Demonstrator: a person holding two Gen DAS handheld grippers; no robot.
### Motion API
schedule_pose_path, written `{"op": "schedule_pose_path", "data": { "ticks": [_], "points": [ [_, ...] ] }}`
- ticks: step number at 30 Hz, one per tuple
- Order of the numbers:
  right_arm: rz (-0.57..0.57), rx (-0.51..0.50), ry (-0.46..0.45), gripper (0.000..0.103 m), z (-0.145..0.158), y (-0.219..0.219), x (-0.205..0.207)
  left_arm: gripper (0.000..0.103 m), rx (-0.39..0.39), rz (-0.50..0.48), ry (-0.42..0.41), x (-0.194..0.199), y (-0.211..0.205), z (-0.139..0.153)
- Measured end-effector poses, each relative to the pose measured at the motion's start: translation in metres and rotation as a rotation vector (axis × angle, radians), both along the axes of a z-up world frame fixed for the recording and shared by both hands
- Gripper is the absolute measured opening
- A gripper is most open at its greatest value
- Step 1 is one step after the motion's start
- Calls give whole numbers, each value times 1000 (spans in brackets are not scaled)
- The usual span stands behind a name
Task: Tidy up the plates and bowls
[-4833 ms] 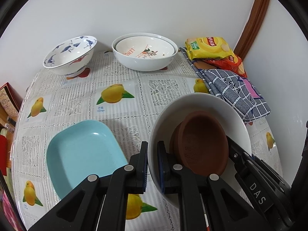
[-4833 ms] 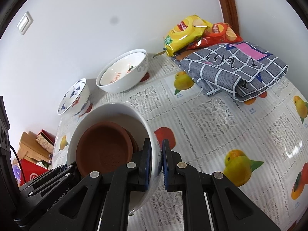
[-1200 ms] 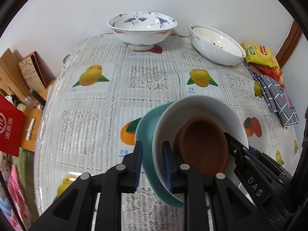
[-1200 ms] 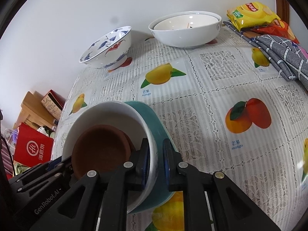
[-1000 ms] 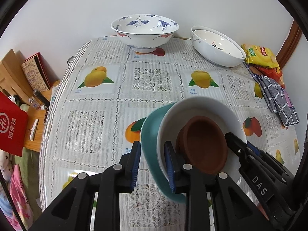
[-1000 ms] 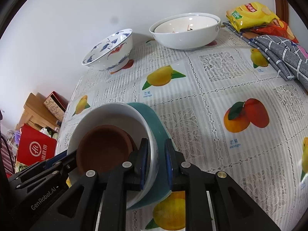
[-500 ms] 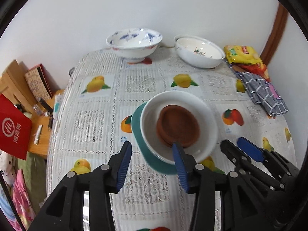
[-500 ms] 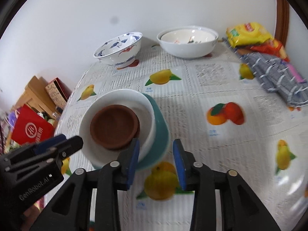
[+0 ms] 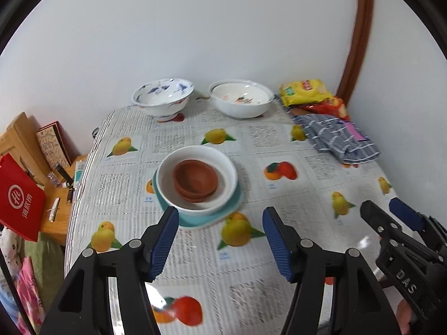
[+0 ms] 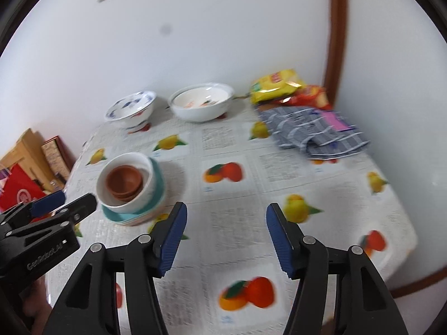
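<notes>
Released and set down, the glossy white ceramic bowl (image 9: 197, 180) (brown clay saucers (image 9: 195, 180) nested inside) sits on the teal rectangular plate (image 9: 204, 217). Beyond it, the left gripper (image 9: 220, 236) and right gripper (image 10: 225, 234) have just been opening, jaws wide, empty, above the fruit-print lace tablecloth (image 9: 293, 195).

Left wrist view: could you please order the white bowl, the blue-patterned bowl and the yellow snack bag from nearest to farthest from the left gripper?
1. White bowl, just ahead of the left gripper, on the teal plate.
2. Blue-patterned bowl, far left by the wall.
3. Yellow snack bag, far right corner.
</notes>
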State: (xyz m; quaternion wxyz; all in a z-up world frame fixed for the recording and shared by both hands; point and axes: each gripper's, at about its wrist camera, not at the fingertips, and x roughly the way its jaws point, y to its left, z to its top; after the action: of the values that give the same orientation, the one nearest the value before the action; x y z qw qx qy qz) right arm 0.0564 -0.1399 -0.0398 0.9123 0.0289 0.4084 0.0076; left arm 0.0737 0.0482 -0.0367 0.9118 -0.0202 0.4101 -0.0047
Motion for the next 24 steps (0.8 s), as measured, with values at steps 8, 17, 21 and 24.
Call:
{"op": "schedule_pose_path", "data": {
  "ticks": [8,17,21,24],
  "points": [
    [-25,0,-47,85,22,-14,-43,80,1,0,-84,-45,-15,33],
    [-45,-30,-78,95,41,-18,-74,89,-25,20,-99,-68,-15,40],
    [-50,-35,-79,95,44,-20,-82,89,-30,29,-106,-74,-13,43],
    [-51,-36,-83,95,45,-20,-87,89,-34,29,-100,-75,-13,43]
  ]
}}
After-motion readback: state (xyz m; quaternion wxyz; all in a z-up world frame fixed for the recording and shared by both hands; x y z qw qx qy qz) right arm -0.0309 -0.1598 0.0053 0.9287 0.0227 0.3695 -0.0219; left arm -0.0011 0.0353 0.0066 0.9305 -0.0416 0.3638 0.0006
